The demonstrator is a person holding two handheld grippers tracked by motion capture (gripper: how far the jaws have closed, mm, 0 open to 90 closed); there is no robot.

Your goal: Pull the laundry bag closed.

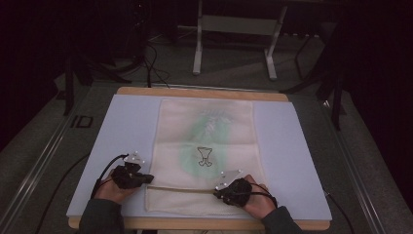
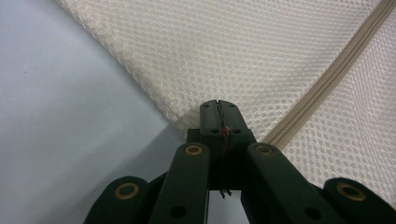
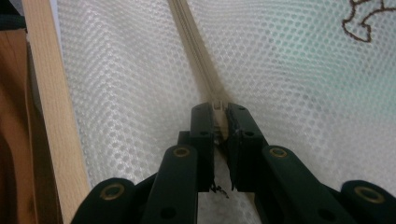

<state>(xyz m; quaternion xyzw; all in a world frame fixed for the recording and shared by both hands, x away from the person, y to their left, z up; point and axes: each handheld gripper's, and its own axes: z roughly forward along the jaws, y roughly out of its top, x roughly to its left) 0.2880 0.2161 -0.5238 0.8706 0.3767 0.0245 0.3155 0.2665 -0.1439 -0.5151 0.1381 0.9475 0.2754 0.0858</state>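
A cream mesh bag lies flat on the white board, with something pale green showing through it and a small brown drawing on its front. A beige zipper runs across its near end. My left gripper is shut on the bag's left edge, just beside the zipper's end. My right gripper sits on the zipper line, shut on the beige zipper pull.
The white board rests on a wooden table whose edge runs close beside my right gripper. Bare board lies left of the bag. Beyond the table stand a metal frame and dark cables on the floor.
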